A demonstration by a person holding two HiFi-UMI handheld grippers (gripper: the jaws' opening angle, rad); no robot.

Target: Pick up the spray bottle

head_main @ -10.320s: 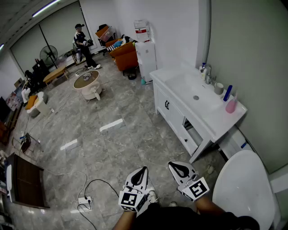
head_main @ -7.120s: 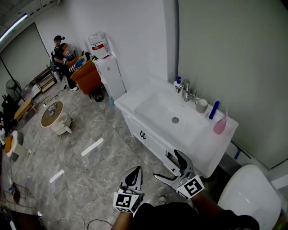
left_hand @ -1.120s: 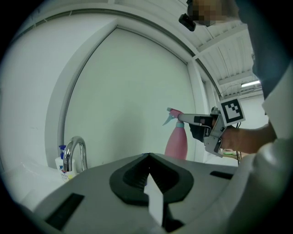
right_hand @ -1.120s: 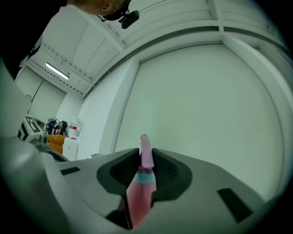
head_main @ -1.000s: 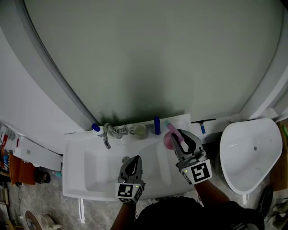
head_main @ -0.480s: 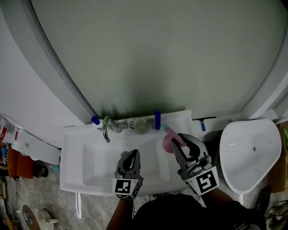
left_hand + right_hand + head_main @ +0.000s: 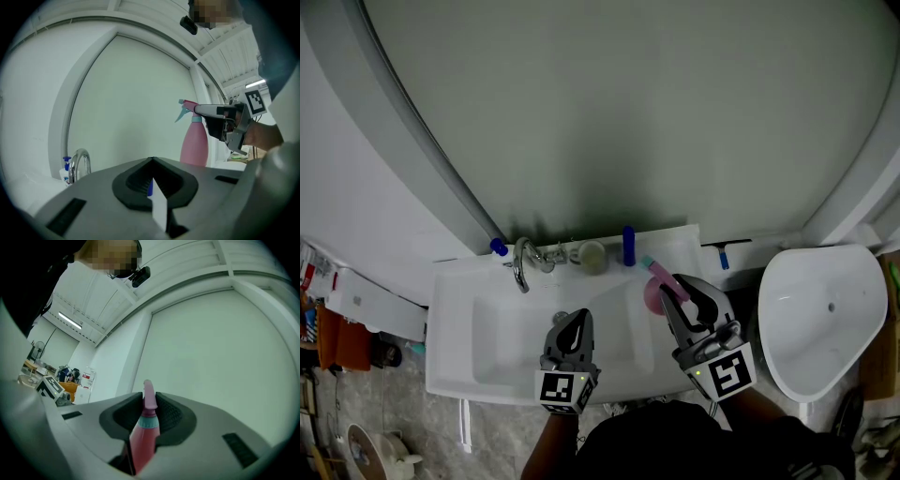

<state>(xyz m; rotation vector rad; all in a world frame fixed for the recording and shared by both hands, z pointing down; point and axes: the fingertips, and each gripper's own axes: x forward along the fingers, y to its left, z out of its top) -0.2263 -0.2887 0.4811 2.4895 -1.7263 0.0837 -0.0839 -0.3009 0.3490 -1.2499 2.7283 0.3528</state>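
The pink spray bottle [image 7: 652, 294] with a teal collar stands upright at the right end of the white vanity top [image 7: 609, 361]. My right gripper [image 7: 677, 289] is shut on its neck, just under the spray head [image 7: 148, 394]; the ribbed pads press both sides. In the left gripper view the bottle [image 7: 193, 145] shows upright with the right gripper [image 7: 220, 112] across its top; its base is hidden. My left gripper [image 7: 577, 323] hovers over the sink basin, shut, holding nothing [image 7: 152, 180].
Along the back of the vanity stand a chrome faucet [image 7: 521, 265], a grey cup [image 7: 592, 257], a tall blue bottle [image 7: 628, 247] and a small blue-capped bottle [image 7: 498, 248]. A white toilet [image 7: 820, 314] sits to the right. A pale wall panel rises behind.
My right gripper has drawn the pink bottle a little away from the back wall and the blue bottle, toward the vanity's front. The left gripper has stayed put.
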